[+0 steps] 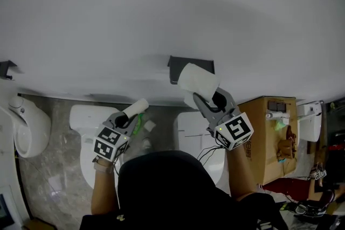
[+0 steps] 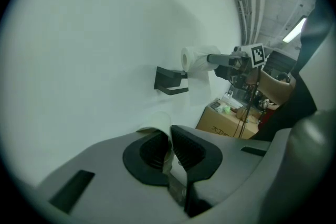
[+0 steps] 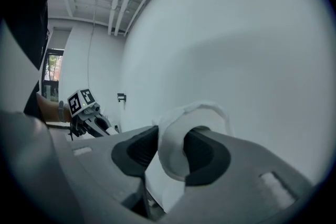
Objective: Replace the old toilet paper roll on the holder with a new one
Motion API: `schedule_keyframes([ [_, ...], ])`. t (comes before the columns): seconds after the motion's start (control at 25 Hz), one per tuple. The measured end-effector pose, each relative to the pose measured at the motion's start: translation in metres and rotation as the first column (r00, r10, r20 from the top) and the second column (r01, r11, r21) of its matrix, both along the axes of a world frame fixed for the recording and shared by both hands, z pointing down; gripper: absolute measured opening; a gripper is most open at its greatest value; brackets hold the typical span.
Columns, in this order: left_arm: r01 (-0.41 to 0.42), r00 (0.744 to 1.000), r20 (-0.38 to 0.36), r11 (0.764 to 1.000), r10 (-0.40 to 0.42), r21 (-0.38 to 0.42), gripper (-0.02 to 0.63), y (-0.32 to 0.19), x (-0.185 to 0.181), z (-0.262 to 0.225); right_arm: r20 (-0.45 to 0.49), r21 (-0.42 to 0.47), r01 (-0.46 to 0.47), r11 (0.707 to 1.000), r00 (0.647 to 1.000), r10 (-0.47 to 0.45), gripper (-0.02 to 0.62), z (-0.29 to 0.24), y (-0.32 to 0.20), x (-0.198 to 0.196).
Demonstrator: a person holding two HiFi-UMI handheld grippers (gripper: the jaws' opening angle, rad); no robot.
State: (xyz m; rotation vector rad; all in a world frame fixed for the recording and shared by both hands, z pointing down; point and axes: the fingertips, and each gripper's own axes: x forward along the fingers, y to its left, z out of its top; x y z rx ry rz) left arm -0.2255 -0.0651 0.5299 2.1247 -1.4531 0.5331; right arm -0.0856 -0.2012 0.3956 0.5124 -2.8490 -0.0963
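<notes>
The black holder juts from the white wall with nothing on it. Just below and right of it, the new white toilet paper roll hangs in my right gripper. That gripper is shut on the roll's wall, with one jaw inside the core. Lower left, my left gripper is shut on the old roll, a thin pale tube. Its jaws pinch the tube's wall. The left gripper view shows the holder with the new roll next to it.
Two white toilets stand below the wall, and another white fixture is at the left. A cardboard box with small items stands at the right. A second black bracket sits at the far left.
</notes>
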Motion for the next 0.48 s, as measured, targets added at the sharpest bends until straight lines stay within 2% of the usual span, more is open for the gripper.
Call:
schedule_keyframes([
  [0.28,0.024,0.998,-0.058,0.999,-0.021,0.043,0.032,0.002,0.000,0.001,-0.212,0.091,0.083,0.992,0.975,-0.062,0.146,-0.013,-0.025,-0.019],
  [0.48,0.030,0.997,-0.070,0.999,-0.027,0.040,0.032,0.004,-0.001,0.004,-0.403,0.123,0.178,0.976,0.908,-0.115,0.146,-0.010,-0.037,-0.033],
])
